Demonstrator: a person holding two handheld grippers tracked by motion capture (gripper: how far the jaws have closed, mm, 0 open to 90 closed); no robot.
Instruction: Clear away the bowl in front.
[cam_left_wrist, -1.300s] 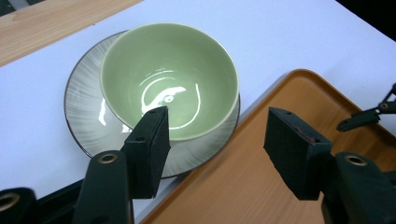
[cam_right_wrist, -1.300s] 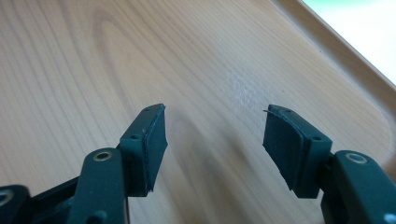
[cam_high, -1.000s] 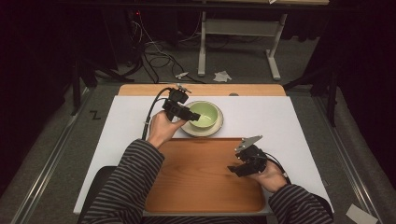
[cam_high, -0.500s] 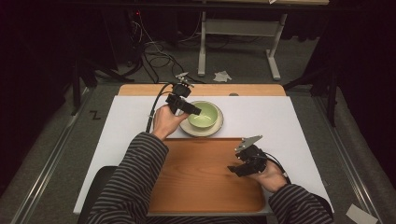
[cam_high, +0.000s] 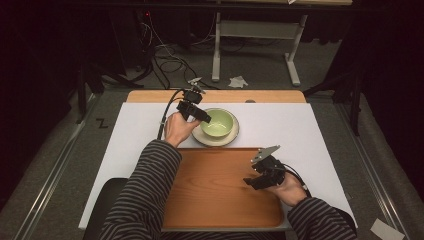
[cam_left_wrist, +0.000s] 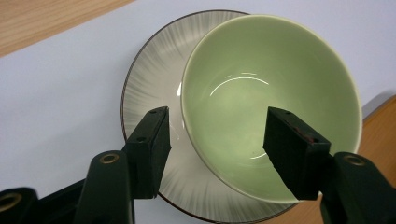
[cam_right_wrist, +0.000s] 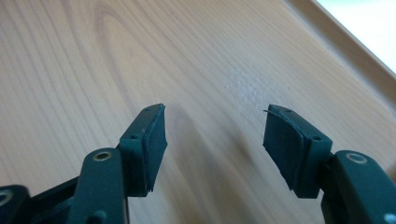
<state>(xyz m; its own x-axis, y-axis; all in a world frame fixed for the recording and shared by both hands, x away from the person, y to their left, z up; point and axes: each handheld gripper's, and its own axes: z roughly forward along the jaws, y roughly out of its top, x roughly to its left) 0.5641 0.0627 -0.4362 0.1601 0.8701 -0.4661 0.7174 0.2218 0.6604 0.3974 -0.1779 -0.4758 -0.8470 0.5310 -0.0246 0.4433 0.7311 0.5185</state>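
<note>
— So, from the high view, where did the bowl sit?

— The green bowl (cam_high: 217, 123) stood on a pale saucer (cam_high: 220, 140) on the white tabletop (cam_high: 310, 125), just beyond the far edge of the wooden tray (cam_high: 210, 190). The left tool (cam_high: 200, 116) hung at the bowl's left rim, while the right tool (cam_high: 252, 180) was well apart, low over the tray.

— And the left gripper view?

— It showed the left tool (cam_left_wrist: 217, 140) spread wide, holding nothing, one jaw over the saucer (cam_left_wrist: 144, 88) outside the bowl's wall and the other over the inside of the bowl (cam_left_wrist: 266, 79). The near rim lay between them, so that was the place to grip. I judged it glazed ceramic: stiff, fairly heavy for a one-sided pinch, slick, and apt to chip. A firm bite well down the wall would have suited it. The bowl sat off-centre on the saucer, toward the tray side.

— Anything in the way?

— Mainly the saucer. It was loose beneath, so a dragged bowl could have shifted it, and the outer jaw had little room above it. The tray's raised rim was close by too.

— The right gripper view?

— The right tool (cam_right_wrist: 215, 135) was also wide and empty above the tray's bare wood (cam_right_wrist: 70, 56), its rim (cam_right_wrist: 345, 51) running past at the upper right.
</note>
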